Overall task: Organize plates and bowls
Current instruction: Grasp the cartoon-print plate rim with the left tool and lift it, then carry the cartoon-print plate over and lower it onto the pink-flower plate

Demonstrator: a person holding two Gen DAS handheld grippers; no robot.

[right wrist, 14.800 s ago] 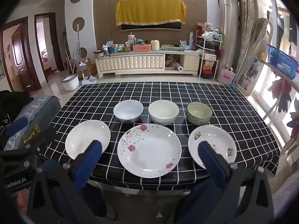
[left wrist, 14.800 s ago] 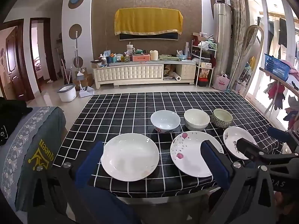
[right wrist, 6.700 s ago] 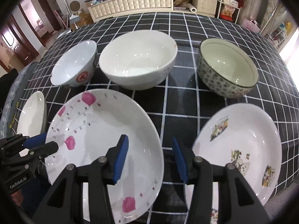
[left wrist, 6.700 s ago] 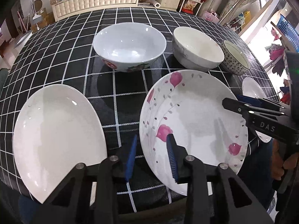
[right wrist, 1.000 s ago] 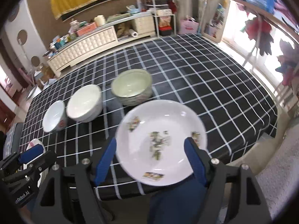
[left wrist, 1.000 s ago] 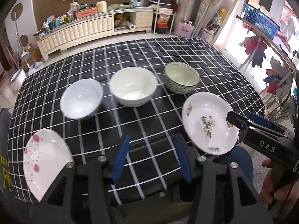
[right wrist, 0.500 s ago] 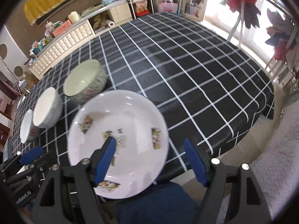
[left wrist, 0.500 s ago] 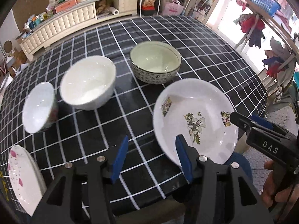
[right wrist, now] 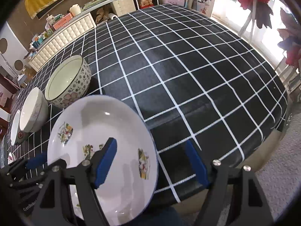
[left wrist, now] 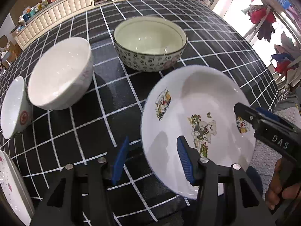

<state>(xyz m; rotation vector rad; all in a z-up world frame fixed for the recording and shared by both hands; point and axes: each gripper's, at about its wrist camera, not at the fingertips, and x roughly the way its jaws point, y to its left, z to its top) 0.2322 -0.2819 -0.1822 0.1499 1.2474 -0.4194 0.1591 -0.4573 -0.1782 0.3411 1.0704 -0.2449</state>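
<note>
both claws [left wrist: 152, 159] lower over bear plate [left wrist: 199, 111]

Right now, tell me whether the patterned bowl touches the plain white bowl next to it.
Apart. The left wrist view shows a strip of black checked tablecloth between the patterned bowl and the plain white bowl.
</note>
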